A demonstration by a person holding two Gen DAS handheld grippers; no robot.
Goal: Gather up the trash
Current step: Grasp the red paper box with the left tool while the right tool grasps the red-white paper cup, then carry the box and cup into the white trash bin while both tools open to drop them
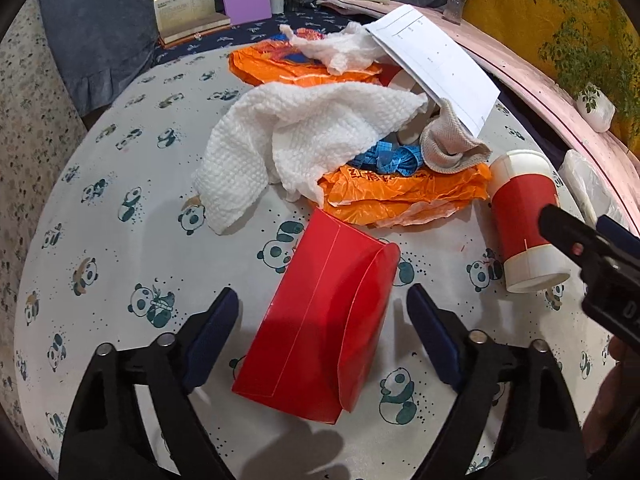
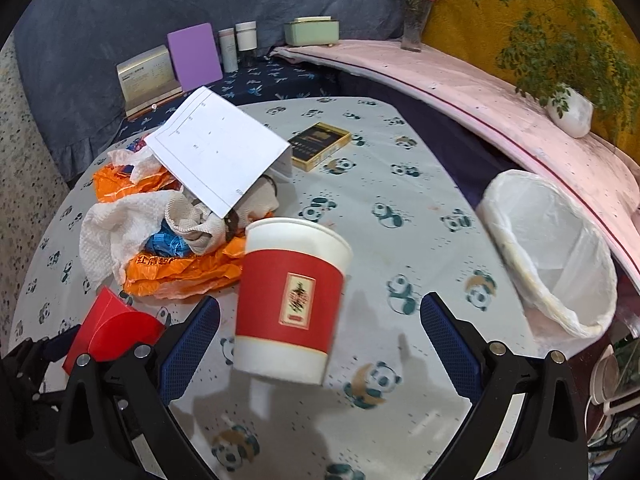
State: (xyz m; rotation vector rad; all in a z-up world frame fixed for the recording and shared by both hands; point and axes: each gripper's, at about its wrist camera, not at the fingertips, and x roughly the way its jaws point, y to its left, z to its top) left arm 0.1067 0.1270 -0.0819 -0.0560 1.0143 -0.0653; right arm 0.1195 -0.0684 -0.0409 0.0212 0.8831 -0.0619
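Claws both spread wide: left claw (image 1: 322, 320) straddles a red carton (image 1: 316, 320) lying on the panda-print tabletop (image 1: 120, 264); right claw (image 2: 320, 328) brackets an upright red-and-white paper cup (image 2: 290, 300), lined bin (image 2: 556, 256) farther right.

Tape measure (image 1: 394, 158) — mostly buried.

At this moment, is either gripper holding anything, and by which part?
Nothing is held. The left gripper is open around the red box, the right gripper open around the paper cup; neither touches.
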